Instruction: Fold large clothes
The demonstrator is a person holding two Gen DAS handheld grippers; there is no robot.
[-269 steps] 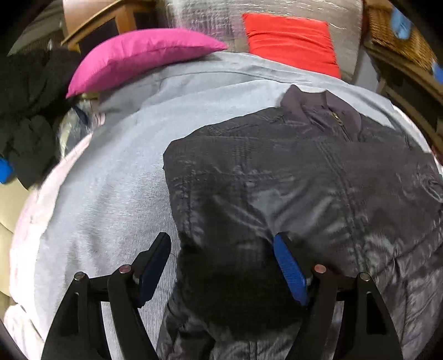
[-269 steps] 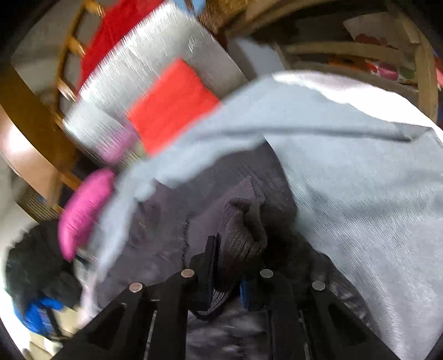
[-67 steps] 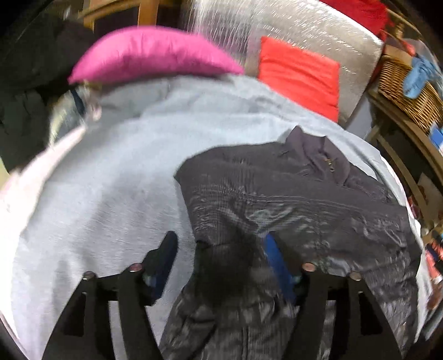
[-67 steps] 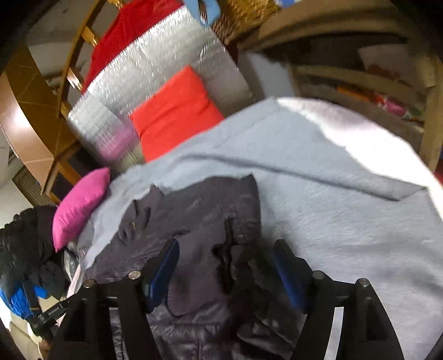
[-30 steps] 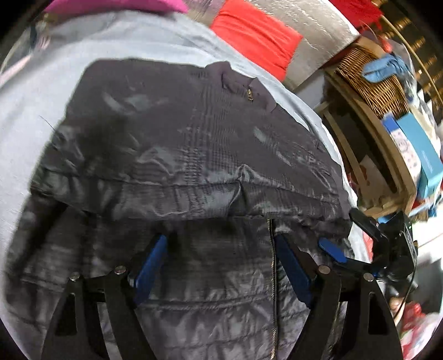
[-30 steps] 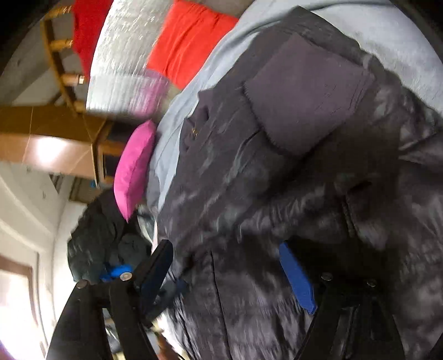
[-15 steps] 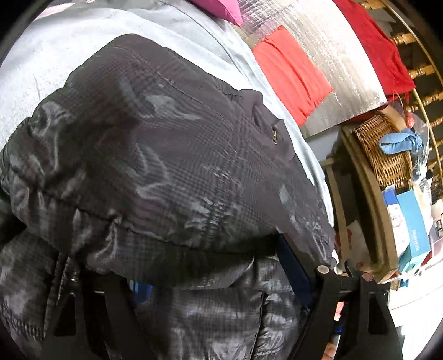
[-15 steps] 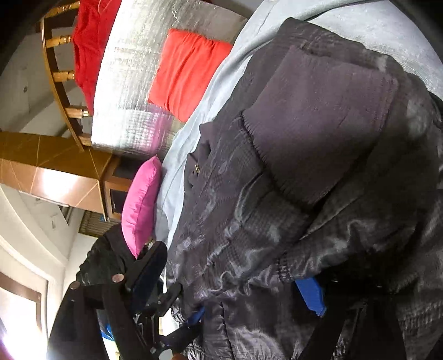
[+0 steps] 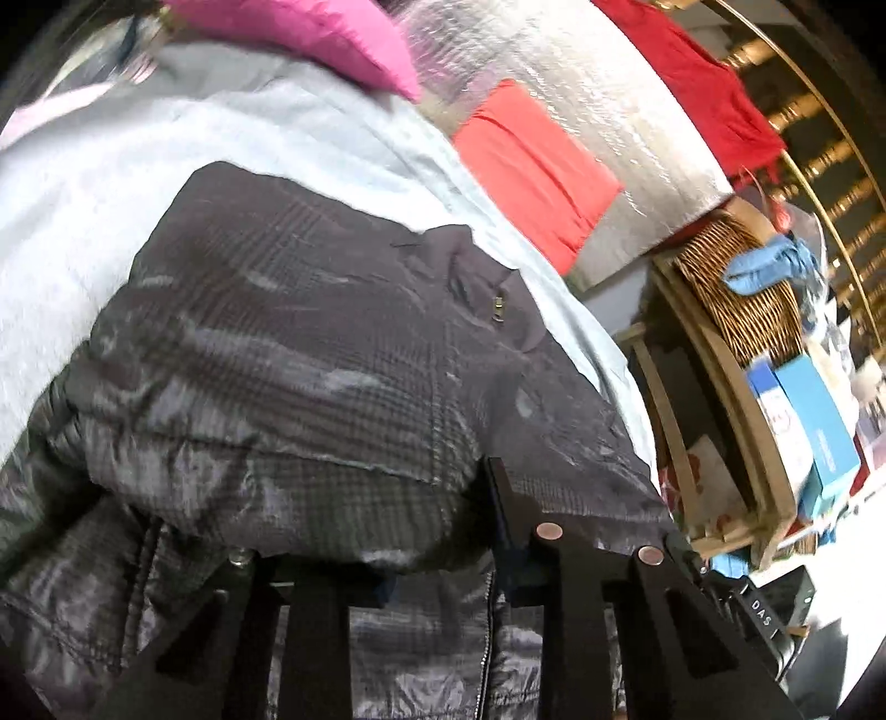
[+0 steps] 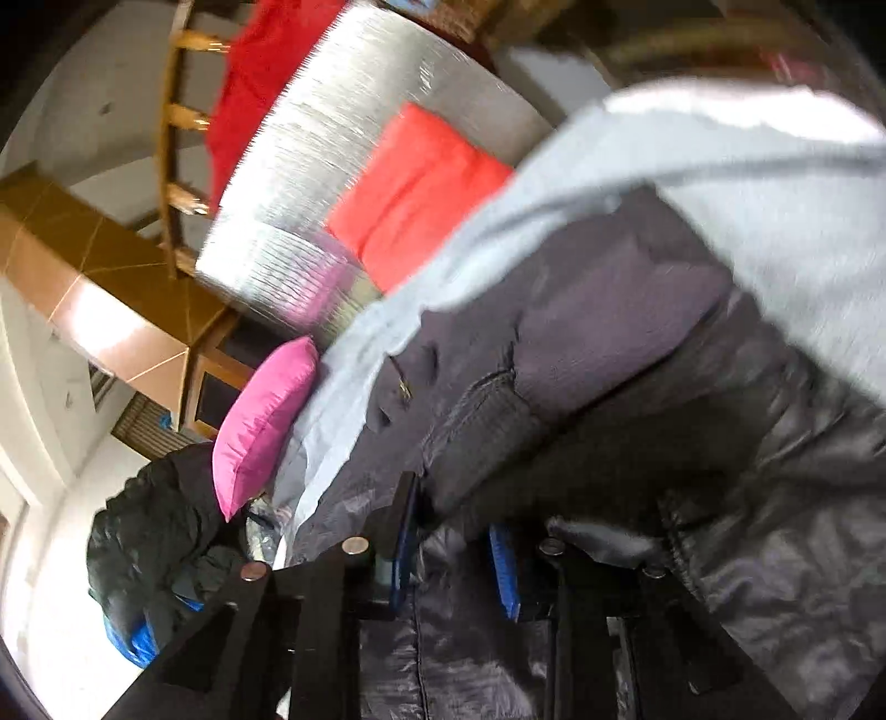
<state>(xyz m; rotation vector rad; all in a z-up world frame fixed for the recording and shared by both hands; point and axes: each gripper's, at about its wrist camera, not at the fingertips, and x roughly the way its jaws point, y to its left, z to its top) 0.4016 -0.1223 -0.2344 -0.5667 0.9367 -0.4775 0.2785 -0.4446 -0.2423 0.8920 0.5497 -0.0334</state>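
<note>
Left wrist view: left gripper (image 9: 437,531), jaws closing, pinches a fold of the dark quilted jacket (image 9: 310,354) lying on the pale grey bedspread (image 9: 138,144); magenta cushion (image 9: 310,33), orange-red cushion (image 9: 531,166) and wicker basket (image 9: 736,299) beyond.

Right wrist view: right gripper (image 10: 454,554), jaws closing, clamps jacket fabric that hides the right pad; black bundle (image 10: 149,543) at left.

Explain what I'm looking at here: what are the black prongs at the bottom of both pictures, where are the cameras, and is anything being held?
No robot: a person holds a two-finger gripper in each hand, with a fisheye camera on each looking along its fingers. The prongs are those fingers. One picture shows the left gripper, the other the right gripper. Both are closing, with folds of the dark quilted jacket between their jaws. The jacket lies on a pale blue sheet; a pink pillow and a red cushion sit behind.
</note>
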